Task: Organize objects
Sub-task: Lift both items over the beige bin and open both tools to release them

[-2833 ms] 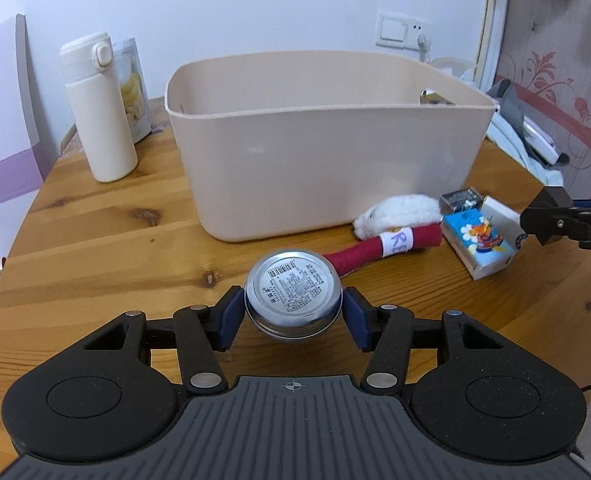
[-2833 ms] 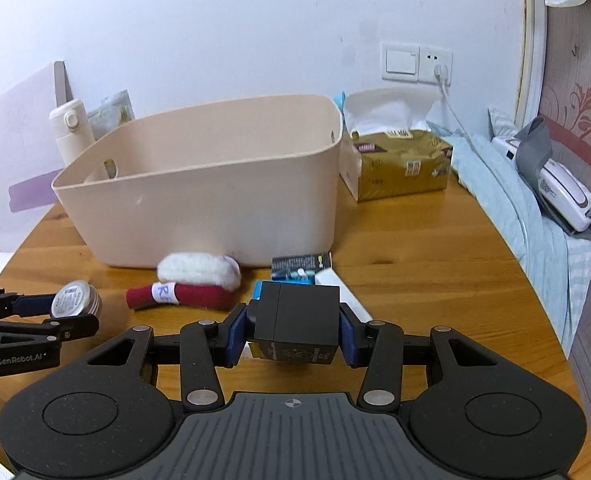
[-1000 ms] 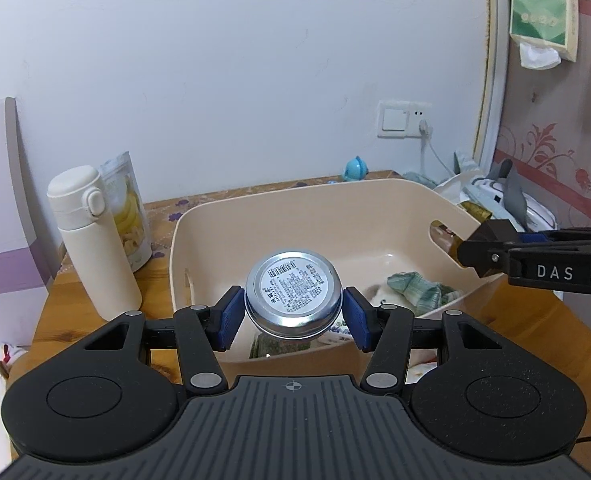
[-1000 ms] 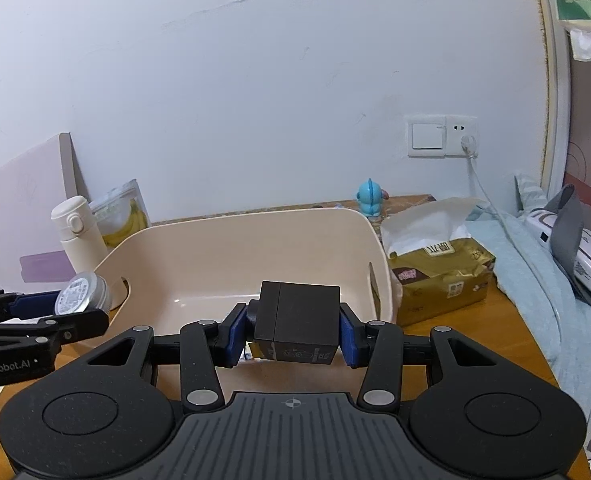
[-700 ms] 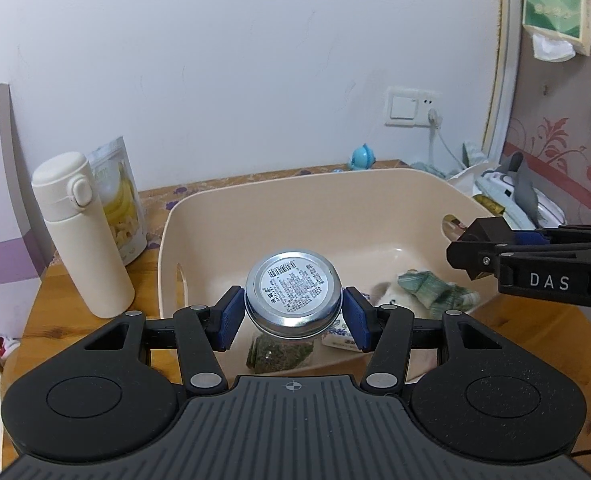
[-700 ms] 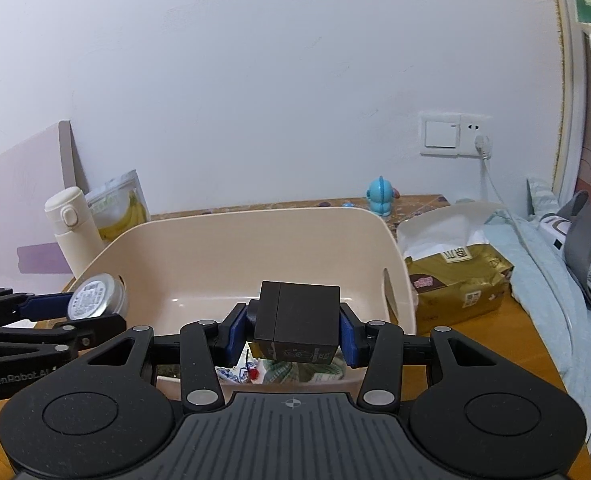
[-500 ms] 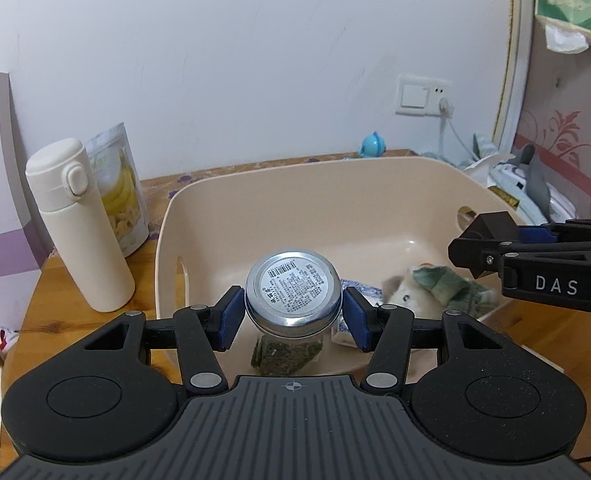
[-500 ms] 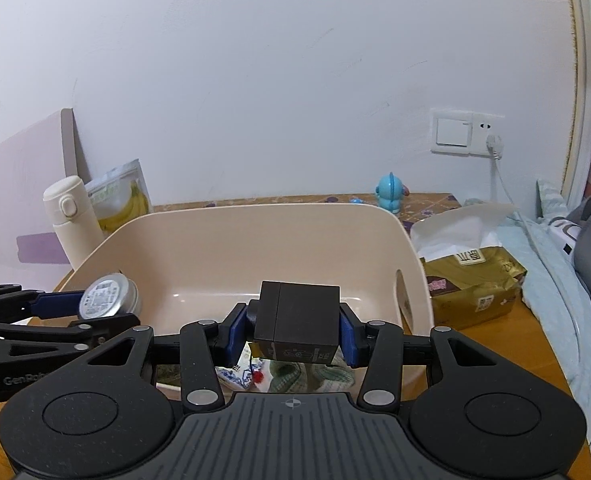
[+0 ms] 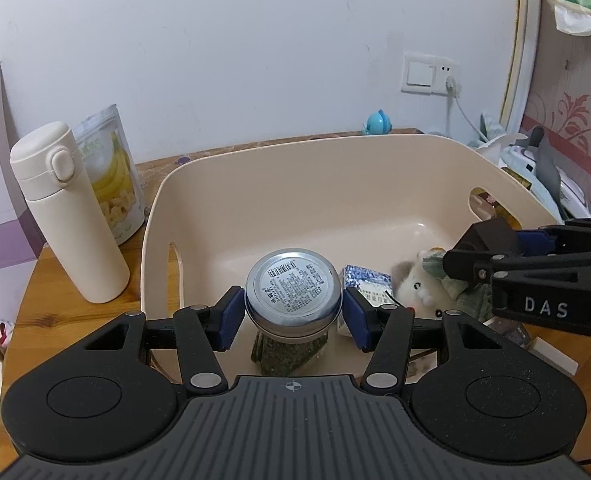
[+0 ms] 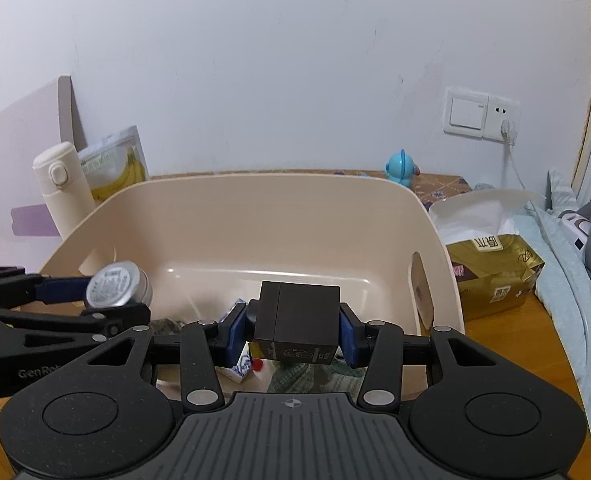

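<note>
My left gripper [image 9: 293, 312] is shut on a round silver tin [image 9: 293, 290] and holds it over the near left part of the beige plastic bin [image 9: 335, 184]. My right gripper [image 10: 293, 334] is shut on a black box [image 10: 295, 328] and holds it over the bin's [image 10: 255, 216] near right part. Each gripper shows in the other's view, the right gripper [image 9: 491, 258] with the box and the left gripper [image 10: 107, 296] with the tin. In the bin lie a green packet [image 9: 287, 354], a small blue-and-white carton [image 9: 365, 286], a white plush toy [image 9: 415, 288] and green cloth [image 10: 315, 376].
A white thermos [image 9: 69, 216] and a banana chip bag [image 9: 113, 172] stand left of the bin on the wooden table [image 9: 43, 300]. A gold tissue pack [image 10: 491, 264] lies right of the bin. A small blue figurine [image 10: 401, 168] stands behind it by the wall.
Both grippers have come up from the table with their objects, moved forward over the bin and lowered toward it. The bin's contents have come into view.
</note>
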A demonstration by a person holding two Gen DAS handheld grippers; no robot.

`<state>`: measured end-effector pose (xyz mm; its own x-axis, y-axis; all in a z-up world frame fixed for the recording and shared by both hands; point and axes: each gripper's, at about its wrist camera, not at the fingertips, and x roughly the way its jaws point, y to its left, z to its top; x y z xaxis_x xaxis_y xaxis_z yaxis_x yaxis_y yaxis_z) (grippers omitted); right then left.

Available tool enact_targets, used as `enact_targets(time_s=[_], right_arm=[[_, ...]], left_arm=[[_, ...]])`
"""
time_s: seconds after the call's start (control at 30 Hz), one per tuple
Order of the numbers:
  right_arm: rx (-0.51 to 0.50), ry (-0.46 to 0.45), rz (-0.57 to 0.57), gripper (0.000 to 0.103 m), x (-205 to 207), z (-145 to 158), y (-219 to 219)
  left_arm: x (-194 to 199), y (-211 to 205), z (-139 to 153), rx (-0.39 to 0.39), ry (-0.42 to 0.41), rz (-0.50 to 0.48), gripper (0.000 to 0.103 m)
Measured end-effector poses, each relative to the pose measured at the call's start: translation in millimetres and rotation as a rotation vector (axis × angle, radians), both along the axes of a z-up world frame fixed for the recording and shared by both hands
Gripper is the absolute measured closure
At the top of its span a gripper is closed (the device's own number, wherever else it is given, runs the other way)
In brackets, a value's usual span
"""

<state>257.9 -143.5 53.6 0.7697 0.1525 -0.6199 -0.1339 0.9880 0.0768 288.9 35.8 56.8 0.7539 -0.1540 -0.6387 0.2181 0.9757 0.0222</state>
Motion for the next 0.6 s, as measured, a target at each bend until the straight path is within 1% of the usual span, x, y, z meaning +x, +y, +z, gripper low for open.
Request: enact_targets(time_s=[0.3,0.37,0.5,0.57,0.6], right_arm=[[-0.022,0.018,0.009,0.059,0.0,-4.6,2.6],[-0.024,0.017,0.01,0.051,-0.7,-4.4,2.9],[-0.013,0.013,0.016,0.049,-1.7,-3.3,1.5],[-0.012,0.009,0.016,0.047,-2.8,-2.3,1.2],[-0.01,0.007,0.016,0.045,-3.4,-1.7,0.9]], left_arm=[[0.3,-1.0,1.6,0.001,0.013,0.007,0.048],[-0.2,-1.0,1.7,0.003,0.012,0.009,0.048],[-1.2,-2.3,2.0,0.007,0.007,0.023,0.047],[-2.6,-2.4,3.3,0.006,0.003,0.025,0.04],[-3.6,-1.9,4.7,-0.001,0.0,0.025,0.035]])
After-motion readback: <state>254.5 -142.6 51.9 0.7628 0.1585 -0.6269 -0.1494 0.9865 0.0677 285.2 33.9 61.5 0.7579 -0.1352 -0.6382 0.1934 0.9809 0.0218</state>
